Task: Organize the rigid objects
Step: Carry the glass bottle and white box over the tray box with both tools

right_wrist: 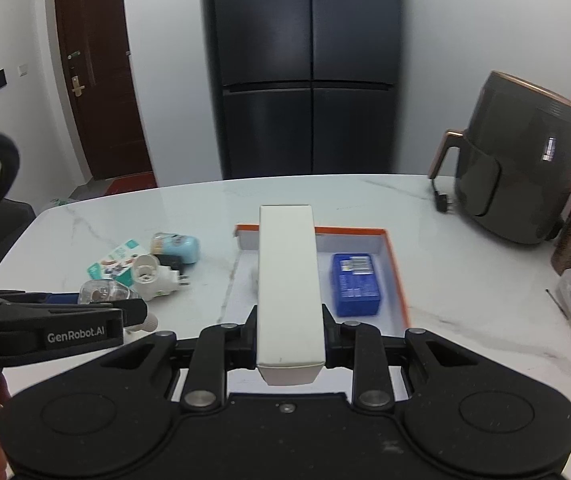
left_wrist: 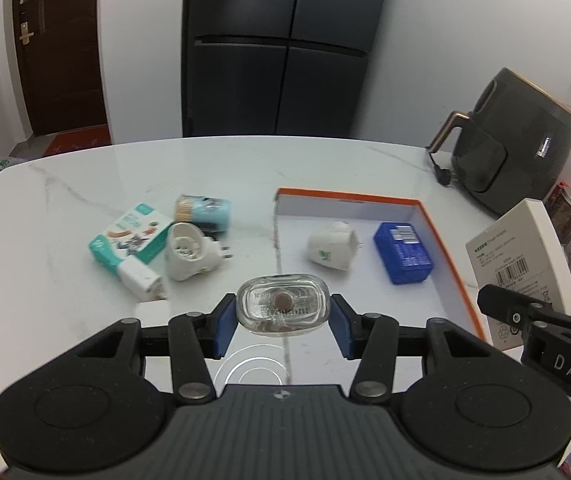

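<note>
Marble table [left_wrist: 85, 200] | glass bottle [left_wrist: 282, 309] clamped in left tool [left_wrist: 282, 316] | white box [right_wrist: 289, 288] in right tool [right_wrist: 289, 336]

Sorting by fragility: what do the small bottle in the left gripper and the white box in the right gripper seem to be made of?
The small bottle looks like clear glass or hard plastic: see-through, with glossy highlights. The white box looks like matte cardboard, with flat faces and folded edges.

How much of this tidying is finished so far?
About a third. Done: a blue box and a white plug lie in the orange-rimmed tray. In hand: the left gripper holds a clear bottle, the right gripper a white carton. Left: the pile beside the tray.
</note>
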The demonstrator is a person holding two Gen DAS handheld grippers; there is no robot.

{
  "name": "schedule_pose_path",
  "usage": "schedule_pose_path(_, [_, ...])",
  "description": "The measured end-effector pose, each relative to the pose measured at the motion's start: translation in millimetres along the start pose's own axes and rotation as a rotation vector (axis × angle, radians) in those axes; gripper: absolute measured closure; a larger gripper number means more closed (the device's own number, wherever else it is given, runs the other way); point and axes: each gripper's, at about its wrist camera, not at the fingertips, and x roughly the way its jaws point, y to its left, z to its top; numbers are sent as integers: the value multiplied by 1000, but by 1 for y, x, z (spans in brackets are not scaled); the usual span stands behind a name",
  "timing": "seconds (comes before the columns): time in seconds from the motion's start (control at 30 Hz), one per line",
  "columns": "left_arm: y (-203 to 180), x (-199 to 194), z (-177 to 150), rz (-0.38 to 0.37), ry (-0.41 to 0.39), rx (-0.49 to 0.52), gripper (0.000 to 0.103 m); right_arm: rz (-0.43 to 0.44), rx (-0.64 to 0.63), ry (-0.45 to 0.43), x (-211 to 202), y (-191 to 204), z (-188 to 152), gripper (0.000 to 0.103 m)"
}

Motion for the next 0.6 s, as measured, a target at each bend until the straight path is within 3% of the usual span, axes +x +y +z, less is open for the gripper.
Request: schedule_pose_path(0.6, [-67, 22, 2, -9, 16, 72, 53, -24, 45, -12, 10, -71, -1, 71])
